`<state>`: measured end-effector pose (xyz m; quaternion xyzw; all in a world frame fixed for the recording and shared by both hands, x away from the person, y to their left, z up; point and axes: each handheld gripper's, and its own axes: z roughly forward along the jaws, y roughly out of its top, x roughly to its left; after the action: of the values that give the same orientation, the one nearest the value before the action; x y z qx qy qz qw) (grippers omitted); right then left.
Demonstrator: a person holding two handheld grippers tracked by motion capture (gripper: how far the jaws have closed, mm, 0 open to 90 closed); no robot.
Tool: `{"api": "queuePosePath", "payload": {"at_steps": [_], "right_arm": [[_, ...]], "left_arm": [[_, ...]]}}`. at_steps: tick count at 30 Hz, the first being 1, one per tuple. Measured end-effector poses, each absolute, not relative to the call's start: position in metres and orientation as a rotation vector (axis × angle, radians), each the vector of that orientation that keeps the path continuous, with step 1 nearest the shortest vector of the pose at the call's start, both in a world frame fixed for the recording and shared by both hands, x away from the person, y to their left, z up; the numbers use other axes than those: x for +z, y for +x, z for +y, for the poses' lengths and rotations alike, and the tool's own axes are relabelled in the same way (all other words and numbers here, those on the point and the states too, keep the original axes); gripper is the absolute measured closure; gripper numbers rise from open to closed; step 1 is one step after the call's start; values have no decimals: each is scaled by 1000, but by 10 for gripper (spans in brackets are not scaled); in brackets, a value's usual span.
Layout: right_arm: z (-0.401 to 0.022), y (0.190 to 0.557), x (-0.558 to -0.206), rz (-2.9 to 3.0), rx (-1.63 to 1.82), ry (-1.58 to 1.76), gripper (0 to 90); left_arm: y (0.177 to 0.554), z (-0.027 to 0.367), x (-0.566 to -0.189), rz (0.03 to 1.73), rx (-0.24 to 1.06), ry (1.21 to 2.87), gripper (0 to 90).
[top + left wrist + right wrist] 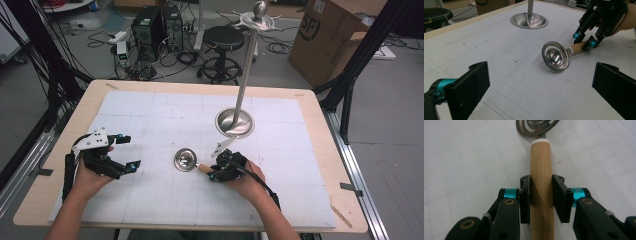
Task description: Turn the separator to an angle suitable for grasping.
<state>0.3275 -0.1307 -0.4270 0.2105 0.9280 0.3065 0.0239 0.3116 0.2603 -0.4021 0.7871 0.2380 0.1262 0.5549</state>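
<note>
A small steel ladle bowl (185,160) (555,56) (536,126) on a short wooden handle (202,169) (577,48) (541,165) lies near the middle of the white gridded mat (150,115). My right gripper (214,169) (585,41) (541,195) is shut on the wooden handle, pads pressing both sides, with the bowl pointing away from it to the left in the high view. My left gripper (131,152) (541,92) rests at the mat's left side, jaws wide open with nothing between them, facing the ladle bowl from a distance.
A steel stand with a round dished base (234,123) (529,20) and a tall pole (247,65) rises just behind the right gripper. The wooden table edge (320,150) borders the mat. A stool (223,37), computers and a cardboard box (325,35) sit on the floor beyond.
</note>
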Motion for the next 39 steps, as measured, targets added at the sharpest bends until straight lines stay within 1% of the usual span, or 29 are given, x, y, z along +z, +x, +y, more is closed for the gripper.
{"api": "queuePosePath", "payload": {"at_steps": [2,3,4,7,9,10,11,12,17,22,23,25,26,28,33,36,37,38,39], "right_arm": [[-126,328,-427,2882,953,633,699],[-113,330,-428,2902,966,594,699],[-113,330,-428,2902,966,594,699],[-88,335,-428,2924,980,507,698],[-81,336,-428,2932,977,489,698],[-67,340,-428,2943,982,459,698],[-67,340,-428,2943,982,459,698],[-55,343,-428,2954,984,430,698],[-24,350,-428,2971,977,351,698],[-9,353,-429,2976,977,329,686],[-9,352,-429,2981,970,353,679],[-13,353,-427,2954,975,368,634],[-13,353,-427,2954,975,368,634],[-27,352,-415,2927,1018,439,589],[-62,344,-395,2837,1104,492,554],[-87,339,-389,2796,1110,533,532],[-87,339,-389,2796,1110,533,532],[-106,335,-386,2760,1127,573,523],[-112,334,-385,2753,1139,589,521]], "left_arm": [[311,261,-401,562,302,1858,19],[311,261,-401,560,303,1856,19],[311,261,-401,560,303,1856,19],[311,262,-401,562,303,1856,19],[311,262,-401,562,303,1854,19],[311,262,-400,558,304,1854,19],[311,262,-400,557,305,1853,19],[311,263,-400,554,306,1852,19],[311,262,-399,554,303,1850,19],[311,263,-400,555,303,1852,19],[311,263,-400,554,302,1851,19],[312,263,-400,553,300,1851,19],[312,263,-400,553,300,1851,19],[312,262,-400,552,298,1854,19],[311,261,-401,550,295,1865,19],[311,260,-400,548,298,1866,19],[311,260,-400,548,298,1866,20],[311,260,-401,548,296,1872,20],[311,260,-401,548,296,1872,19]]}}
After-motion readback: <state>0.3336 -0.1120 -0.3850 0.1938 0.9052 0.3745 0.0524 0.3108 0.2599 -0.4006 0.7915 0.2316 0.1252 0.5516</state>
